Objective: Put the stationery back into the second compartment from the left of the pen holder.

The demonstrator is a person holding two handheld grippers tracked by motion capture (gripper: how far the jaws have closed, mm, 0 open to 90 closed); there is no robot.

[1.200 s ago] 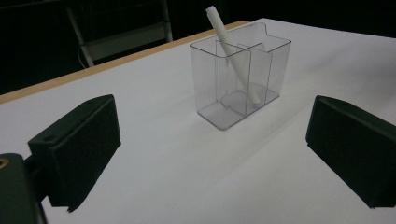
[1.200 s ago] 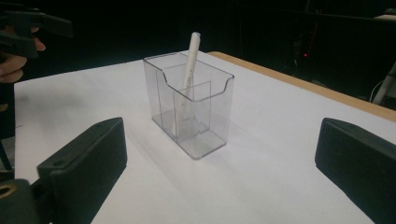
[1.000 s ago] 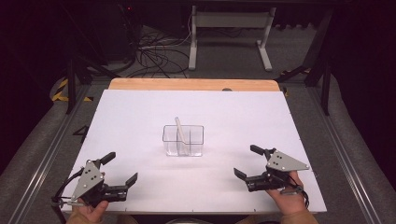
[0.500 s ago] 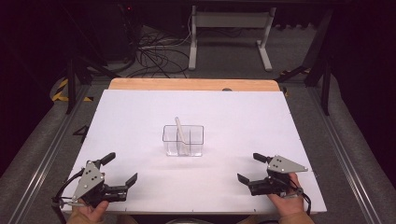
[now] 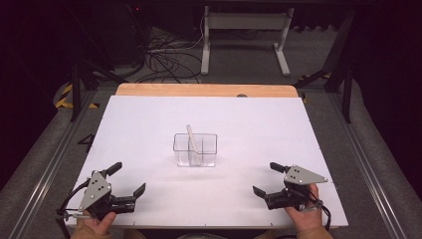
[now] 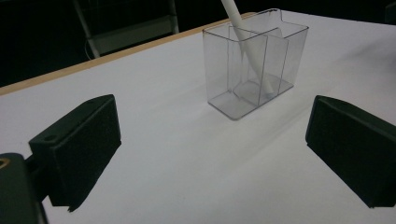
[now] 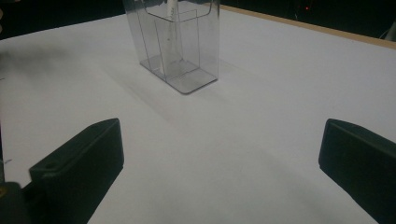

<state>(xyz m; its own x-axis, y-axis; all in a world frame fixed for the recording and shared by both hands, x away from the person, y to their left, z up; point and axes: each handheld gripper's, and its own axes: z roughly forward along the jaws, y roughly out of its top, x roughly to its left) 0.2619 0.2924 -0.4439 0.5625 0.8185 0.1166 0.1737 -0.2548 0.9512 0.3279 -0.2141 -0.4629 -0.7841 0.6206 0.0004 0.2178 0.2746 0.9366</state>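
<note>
A clear plastic container [image 5: 195,149] with inner dividers stands in the middle of the white table [image 5: 149,124]. A white stick [image 5: 192,143] leans in it, its top poking above the rim. My left gripper [image 5: 128,178] rests near the front left edge, open and holding nothing. My right gripper [image 5: 265,178] rests near the front right edge, also open and holding nothing. The left gripper view has the container [image 6: 254,70] and the stick [image 6: 247,42] ahead of the wide-apart jaws. In the right gripper view the container [image 7: 180,42] stands farther off, at upper left.
A wooden strip [image 5: 204,90] runs along the table's far edge. Beyond it are a grey metal stand [image 5: 244,30] and loose cables [image 5: 164,50] on the floor. Metal rails [image 5: 54,154] flank the table on both sides.
My right gripper has drawn back slightly toward the near edge of the table. The left gripper, the container and the stick have stayed put.
</note>
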